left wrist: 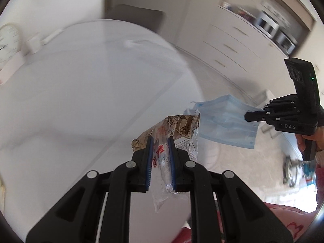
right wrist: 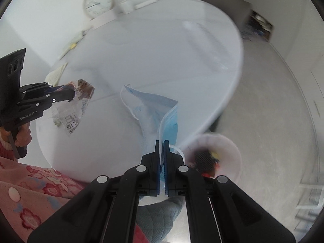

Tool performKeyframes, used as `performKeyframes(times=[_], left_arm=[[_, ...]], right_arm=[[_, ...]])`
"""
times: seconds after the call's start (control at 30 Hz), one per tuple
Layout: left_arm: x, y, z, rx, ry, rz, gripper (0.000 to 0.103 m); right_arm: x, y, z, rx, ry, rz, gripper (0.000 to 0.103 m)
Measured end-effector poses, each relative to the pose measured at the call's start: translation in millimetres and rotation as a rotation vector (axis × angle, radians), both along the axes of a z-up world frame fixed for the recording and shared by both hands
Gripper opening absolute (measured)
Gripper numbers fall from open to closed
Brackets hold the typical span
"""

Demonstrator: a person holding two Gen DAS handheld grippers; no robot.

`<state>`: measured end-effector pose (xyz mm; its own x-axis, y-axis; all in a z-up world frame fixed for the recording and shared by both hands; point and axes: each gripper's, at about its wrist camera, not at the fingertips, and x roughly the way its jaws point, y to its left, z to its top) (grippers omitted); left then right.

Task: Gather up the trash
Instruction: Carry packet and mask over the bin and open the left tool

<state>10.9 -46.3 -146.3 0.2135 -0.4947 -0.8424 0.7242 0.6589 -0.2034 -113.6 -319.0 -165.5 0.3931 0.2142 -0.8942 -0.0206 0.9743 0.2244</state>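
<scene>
The left gripper (left wrist: 160, 141) pinches a snack wrapper (left wrist: 172, 127) and the right gripper (right wrist: 161, 143) pinches a blue face mask (right wrist: 158, 111), both lifted above the white table (right wrist: 141, 50). Carrying looks underway; next, bring each over the small bin (right wrist: 218, 154) on the floor and release.

You have a crumpled clear snack wrapper (left wrist: 174, 133), printed brown and red, pinched in your left tool (left wrist: 160, 139), dangling off the worktop. To its right, a pale blue pleated face mask (right wrist: 160, 111) with white ear loops hangs folded from your right tool (right wrist: 161, 143).
</scene>
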Motion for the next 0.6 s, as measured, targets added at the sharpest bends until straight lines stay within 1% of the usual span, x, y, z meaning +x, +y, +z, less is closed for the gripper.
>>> performKeyframes(times=[0.07,0.13,0.17,0.2,0.27,0.4,0.53,0.6], left_arm=[[-14.2,-43.1,-6.8,-0.004,0.034,-0.077,0.014],[-27.6,-76.9,-14.4,0.003,0.049,-0.137,0.014],[-36.8,-98.7,-20.9,0.010,0.063,-0.175,0.014],[-43.1,-112.8,-26.1,0.022,0.071,-0.196,0.014],[-57.3,-145.7,-41.1,0.046,0.097,-0.244,0.014],[-74.2,-189.2,-72.4,0.083,0.154,-0.274,0.014],[-79.9,-217.8,-100.3,0.114,0.196,-0.258,0.015],[-81.2,-226.9,-110.8,0.126,0.197,-0.234,0.021]], right_arm=[[-19.2,-14.9,-2.0,-0.004,0.003,-0.043,0.004],[-40.6,-33.3,-6.1,-0.004,0.003,-0.088,0.004],[-47.8,-40.0,-8.5,-0.006,0.005,-0.105,0.004],[-57.9,-52.0,-11.9,-0.006,0.008,-0.129,0.004],[-65.3,-67.8,-18.8,-0.007,0.016,-0.161,0.004],[-81.4,-100.4,-31.7,-0.017,0.035,-0.221,0.004],[-88.1,-117.1,-46.0,-0.017,0.057,-0.232,0.004],[-92.5,-126.4,-50.9,-0.014,0.067,-0.229,0.004]])
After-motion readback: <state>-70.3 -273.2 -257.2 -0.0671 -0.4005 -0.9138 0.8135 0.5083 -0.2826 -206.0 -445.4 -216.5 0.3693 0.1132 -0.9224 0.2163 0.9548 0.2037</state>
